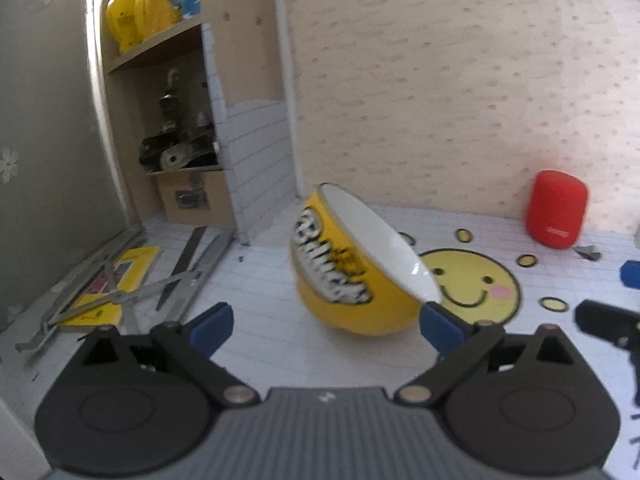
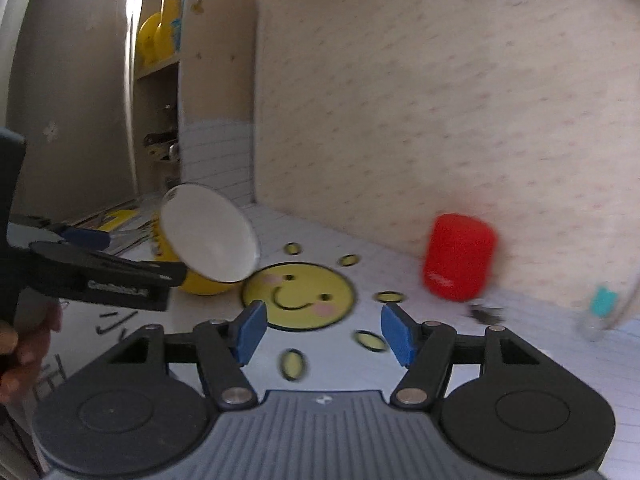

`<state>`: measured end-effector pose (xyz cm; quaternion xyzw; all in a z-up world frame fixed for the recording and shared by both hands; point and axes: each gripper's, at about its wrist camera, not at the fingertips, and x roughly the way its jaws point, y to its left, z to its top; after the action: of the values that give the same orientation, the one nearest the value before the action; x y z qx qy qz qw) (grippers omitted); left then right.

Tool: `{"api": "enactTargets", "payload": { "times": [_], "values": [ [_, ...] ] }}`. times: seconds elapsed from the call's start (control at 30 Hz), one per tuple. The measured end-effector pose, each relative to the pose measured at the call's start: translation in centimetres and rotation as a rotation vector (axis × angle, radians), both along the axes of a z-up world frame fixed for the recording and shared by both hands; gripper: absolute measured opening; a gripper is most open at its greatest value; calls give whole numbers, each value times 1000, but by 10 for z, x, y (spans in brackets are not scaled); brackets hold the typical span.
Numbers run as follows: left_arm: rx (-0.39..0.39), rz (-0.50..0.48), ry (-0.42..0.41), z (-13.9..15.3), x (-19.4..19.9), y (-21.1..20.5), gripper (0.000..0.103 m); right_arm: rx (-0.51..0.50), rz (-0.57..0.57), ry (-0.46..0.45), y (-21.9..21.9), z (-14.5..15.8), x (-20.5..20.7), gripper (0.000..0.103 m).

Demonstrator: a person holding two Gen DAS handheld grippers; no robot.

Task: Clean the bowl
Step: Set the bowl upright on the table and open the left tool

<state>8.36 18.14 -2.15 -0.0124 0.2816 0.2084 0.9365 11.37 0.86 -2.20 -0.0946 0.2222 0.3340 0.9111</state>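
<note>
A yellow bowl (image 1: 352,276) with white lettering and a white inside lies tipped on its side on the white table, its mouth facing right. My left gripper (image 1: 326,324) is open, its blue pads wide apart just in front of the bowl; whether the right pad touches the rim I cannot tell. In the right wrist view the bowl (image 2: 210,240) sits at the left, its white inside facing me, with the left gripper (image 2: 112,272) in front of it. My right gripper (image 2: 322,334) is open and empty over a smiley-face sticker (image 2: 300,294).
A red cylinder (image 1: 556,208) stands by the back wall, also in the right wrist view (image 2: 458,258). A shelf unit (image 1: 168,92) with yellow items and a cardboard box stands at the left. Metal rails and a yellow booklet (image 1: 116,284) lie at the left.
</note>
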Motion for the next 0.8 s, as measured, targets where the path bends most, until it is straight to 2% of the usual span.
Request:
{"api": "enactTargets", "payload": {
  "times": [0.43, 0.7, 0.8],
  "values": [
    [-18, 21, -3, 3, 21, 35, 100, 44, 12, 63, 55, 1, 48, 63],
    [-31, 41, -4, 2, 20, 59, 102, -7, 54, 36, 78, -7, 62, 63],
    [-38, 20, 13, 1, 19, 65, 103, -37, 64, 23, 89, -13, 66, 63]
  ]
}}
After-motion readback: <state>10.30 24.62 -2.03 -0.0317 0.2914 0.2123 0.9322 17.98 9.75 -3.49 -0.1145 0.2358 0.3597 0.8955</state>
